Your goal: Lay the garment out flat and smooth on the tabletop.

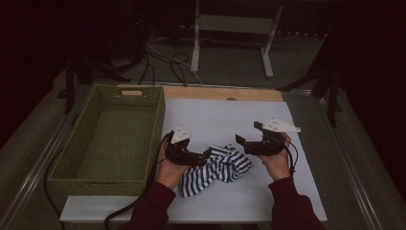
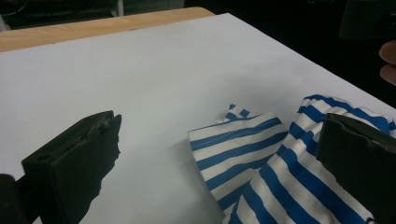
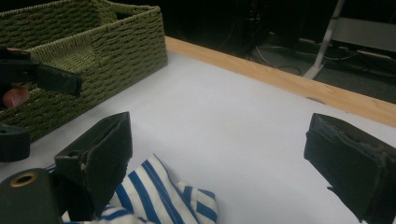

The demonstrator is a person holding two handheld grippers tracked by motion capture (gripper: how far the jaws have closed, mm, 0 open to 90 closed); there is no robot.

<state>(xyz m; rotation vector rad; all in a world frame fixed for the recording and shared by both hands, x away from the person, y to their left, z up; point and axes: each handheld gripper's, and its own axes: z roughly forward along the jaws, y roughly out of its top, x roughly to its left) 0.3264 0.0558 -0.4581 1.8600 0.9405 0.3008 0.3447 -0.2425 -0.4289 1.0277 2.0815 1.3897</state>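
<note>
High view: striped cloth (image 1: 218, 167) is partly hidden beneath left gripper (image 1: 203, 155); right gripper (image 1: 241, 142) hovers beside it. Both jaw pairs are seen spread, nothing pinched.

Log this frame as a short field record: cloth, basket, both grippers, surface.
cloth: blue-and-white striped cloth, crumpled on the white sheet, between the two grippers
basket: green woven basket, left of the cloth, nothing seen inside
left gripper: jaws open, at the cloth's left edge
right gripper: jaws open, just above the cloth's right side
surface: white sheet over a wooden table
</note>
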